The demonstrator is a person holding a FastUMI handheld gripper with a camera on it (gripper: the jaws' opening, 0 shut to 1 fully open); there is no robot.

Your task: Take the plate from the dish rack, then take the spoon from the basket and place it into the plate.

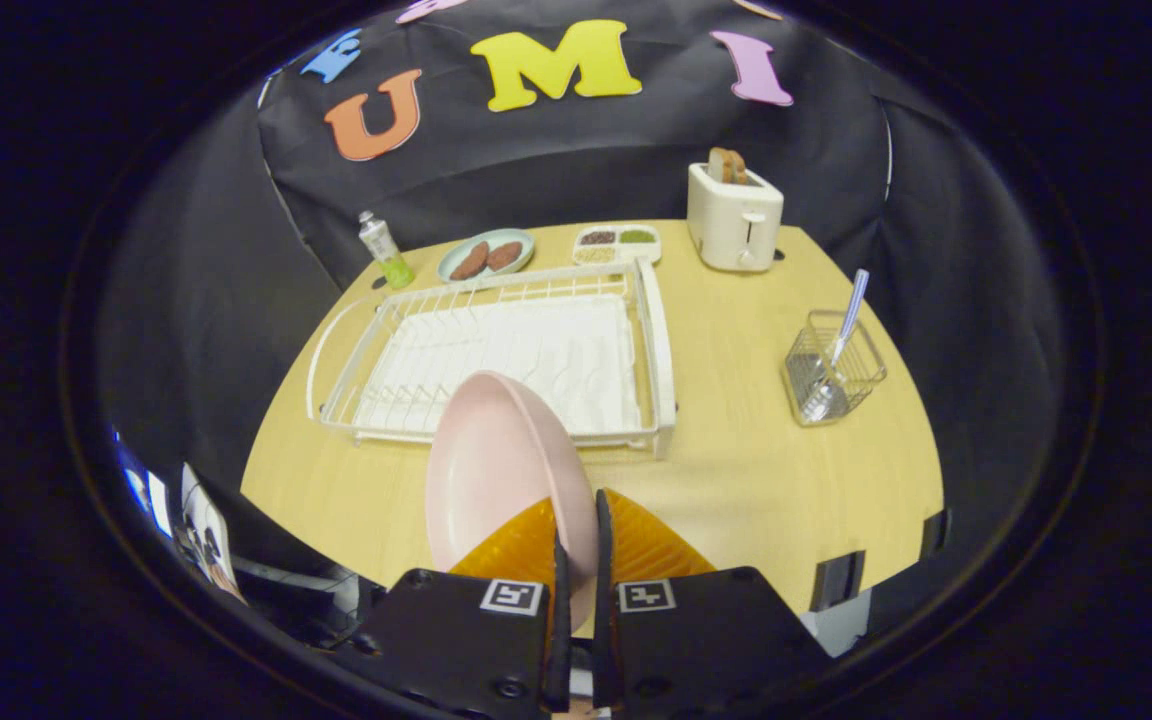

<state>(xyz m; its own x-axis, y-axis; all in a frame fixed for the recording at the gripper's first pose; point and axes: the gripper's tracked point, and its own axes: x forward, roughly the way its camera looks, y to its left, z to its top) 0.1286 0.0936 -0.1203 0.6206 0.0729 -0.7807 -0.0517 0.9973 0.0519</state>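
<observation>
Gripper view: gripper (576, 545) clamped on the rim of the pink plate (496, 470), both orange fingers (521, 550) pressing it; plate held on edge, tilted, clear of the dish rack (661, 350), which lies beyond it; judge step one at the carry stage; next calls for laying plate flat on bare table (736, 480) near the fingers, then releasing; spoon (841, 340) stands in the wire basket (861, 375), well apart to the right; toaster (733, 220) beyond.
</observation>
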